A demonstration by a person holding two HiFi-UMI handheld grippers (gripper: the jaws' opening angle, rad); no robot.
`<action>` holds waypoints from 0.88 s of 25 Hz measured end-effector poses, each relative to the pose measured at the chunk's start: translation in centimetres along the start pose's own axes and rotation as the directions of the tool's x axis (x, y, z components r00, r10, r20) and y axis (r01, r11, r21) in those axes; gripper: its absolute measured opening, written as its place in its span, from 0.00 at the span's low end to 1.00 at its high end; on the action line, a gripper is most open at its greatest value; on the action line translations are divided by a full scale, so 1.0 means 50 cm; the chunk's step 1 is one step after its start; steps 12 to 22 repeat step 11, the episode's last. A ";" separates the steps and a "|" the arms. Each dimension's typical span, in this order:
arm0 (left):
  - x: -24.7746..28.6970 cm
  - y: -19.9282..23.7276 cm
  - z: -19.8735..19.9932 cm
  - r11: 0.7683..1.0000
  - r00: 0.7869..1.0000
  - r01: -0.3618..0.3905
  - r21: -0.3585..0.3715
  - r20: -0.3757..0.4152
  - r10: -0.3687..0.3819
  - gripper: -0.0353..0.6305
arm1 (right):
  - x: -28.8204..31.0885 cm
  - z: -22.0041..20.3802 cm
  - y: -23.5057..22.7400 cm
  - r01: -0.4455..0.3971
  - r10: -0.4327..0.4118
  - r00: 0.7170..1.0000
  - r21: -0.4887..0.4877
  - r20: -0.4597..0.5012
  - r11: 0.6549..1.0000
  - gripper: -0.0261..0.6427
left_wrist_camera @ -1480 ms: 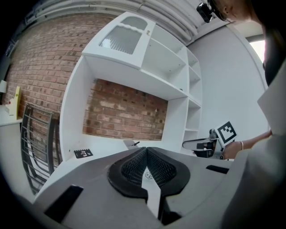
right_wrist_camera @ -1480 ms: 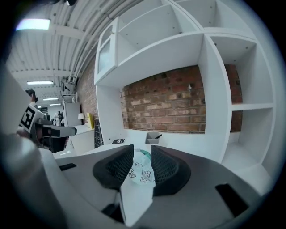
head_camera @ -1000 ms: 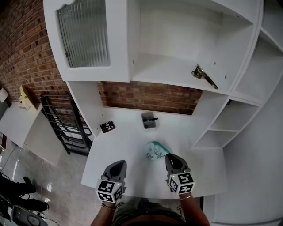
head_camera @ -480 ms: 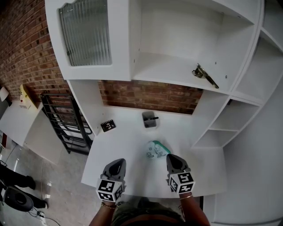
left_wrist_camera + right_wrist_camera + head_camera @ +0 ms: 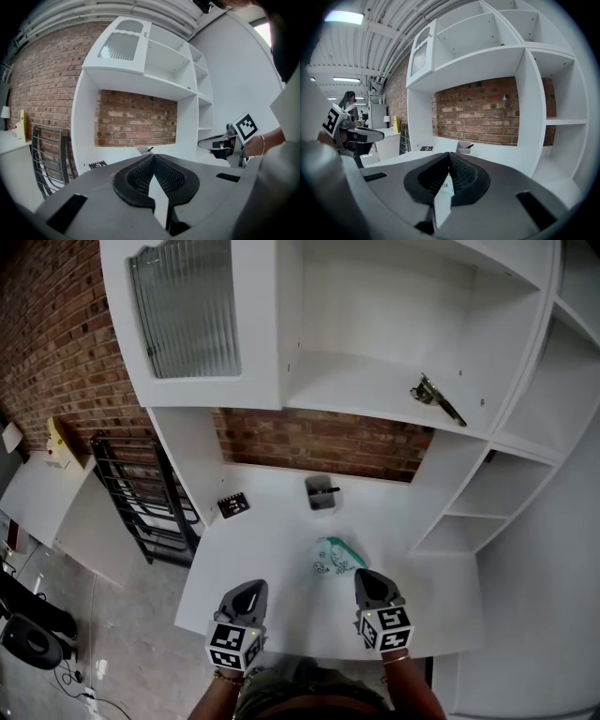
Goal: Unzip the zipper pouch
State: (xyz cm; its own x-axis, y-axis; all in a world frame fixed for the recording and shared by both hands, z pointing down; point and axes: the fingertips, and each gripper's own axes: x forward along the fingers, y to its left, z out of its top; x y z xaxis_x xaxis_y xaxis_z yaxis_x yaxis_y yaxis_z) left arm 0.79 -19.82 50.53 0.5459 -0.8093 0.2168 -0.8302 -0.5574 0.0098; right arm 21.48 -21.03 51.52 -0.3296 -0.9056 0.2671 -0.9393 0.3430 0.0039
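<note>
The left gripper point(image 5: 249, 587) is hovering over the near edge of the white worktop point(image 5: 272, 549) with its jaws pressed fully together and nothing between them. The right gripper point(image 5: 367, 576) is hanging alongside it, closed tight and empty too. Just ahead of the right gripper's tip, right of the worktop's middle, the white zipper pouch with dark print and a teal edge point(image 5: 333, 559) is lying flat, while a grey cup holding a black pen point(image 5: 319, 495) and a small black card point(image 5: 233, 505) are sitting towards the back edge.

Pouch point(image 5: 333, 558) lies on the desk point(image 5: 262, 563) — cup point(image 5: 319, 495) behind it, marker card point(image 5: 233, 505) farther left.
</note>
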 end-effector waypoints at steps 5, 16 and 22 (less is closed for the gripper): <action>-0.005 -0.001 -0.005 1.000 1.000 -0.008 -0.003 -0.005 0.008 0.06 | 0.001 -0.004 0.003 -0.013 0.013 1.000 -0.002 -0.004 1.000 0.04; -0.009 -0.005 -0.012 1.000 1.000 -0.011 0.003 -0.012 0.012 0.06 | -0.002 -0.011 0.007 -0.022 0.022 1.000 -0.005 -0.015 1.000 0.04; -0.009 -0.005 -0.012 1.000 1.000 -0.011 0.003 -0.012 0.012 0.06 | -0.002 -0.011 0.007 -0.022 0.022 1.000 -0.005 -0.015 1.000 0.04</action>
